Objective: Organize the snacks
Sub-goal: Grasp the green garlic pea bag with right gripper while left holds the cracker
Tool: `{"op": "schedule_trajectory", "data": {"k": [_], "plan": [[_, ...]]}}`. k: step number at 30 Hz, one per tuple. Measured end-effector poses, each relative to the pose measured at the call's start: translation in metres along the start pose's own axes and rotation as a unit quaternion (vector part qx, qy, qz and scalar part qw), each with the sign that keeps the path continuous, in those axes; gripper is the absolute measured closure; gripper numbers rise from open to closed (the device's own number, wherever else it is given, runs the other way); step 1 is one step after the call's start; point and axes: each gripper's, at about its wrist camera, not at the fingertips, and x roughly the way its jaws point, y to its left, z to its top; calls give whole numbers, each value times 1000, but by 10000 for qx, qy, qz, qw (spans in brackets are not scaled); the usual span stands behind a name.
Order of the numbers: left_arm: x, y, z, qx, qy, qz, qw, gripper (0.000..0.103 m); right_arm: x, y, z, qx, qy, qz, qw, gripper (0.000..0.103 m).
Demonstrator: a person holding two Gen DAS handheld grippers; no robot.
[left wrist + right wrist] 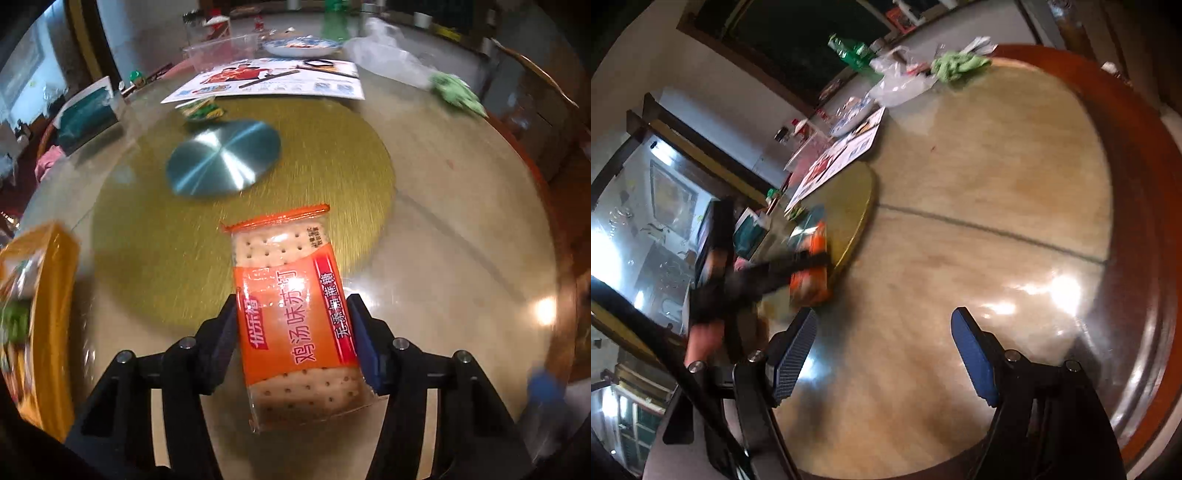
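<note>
Left gripper clamped on cracker pack, right gripper wide open, empty; next: carry it to orange box.

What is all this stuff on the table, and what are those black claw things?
cracker packet: one, orange and clear, between the left claw's pads
metal disc: one, silvery blue, on the gold mat
gold mat: one, round, mid-table
small wrapper: one, green, at the mat's far edge
printed sheet: one, white, beyond the mat
plate: one, blue and white, far side
cloth: one, green, far right
yellow box: one, left edge
table: one, round, glossy tan
left gripper: black, blue pads, closed on the packet
right gripper: black, blue pads, open, empty
</note>
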Motion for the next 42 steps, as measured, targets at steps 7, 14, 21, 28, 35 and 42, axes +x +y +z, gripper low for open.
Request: {"op": "schedule_trajectory", "data": {"k": [7,14,21,28,35,42], "plan": [[-39,39,-68,145,100,-194,9997,45,33,31,4,-480,450,-39,9978,28],[-54,61,-97,29,19,-270,9996,45,87,65,37,-1087,1029,101,9887,28],[-56,86,-100,-356,-108,-417,9984,45,154,98,77,-1595,1394,60,9773,28],[-53,101,-95,-603,-190,-429,9971,45,203,133,99,-1931,1596,-149,9680,28],[-52,103,-93,-481,-171,-372,9980,45,245,175,125,-2388,1478,-296,9593,28],[-52,105,-94,-416,-126,-376,9983,45,297,208,135,-2953,1117,-1017,9434,34]]}}
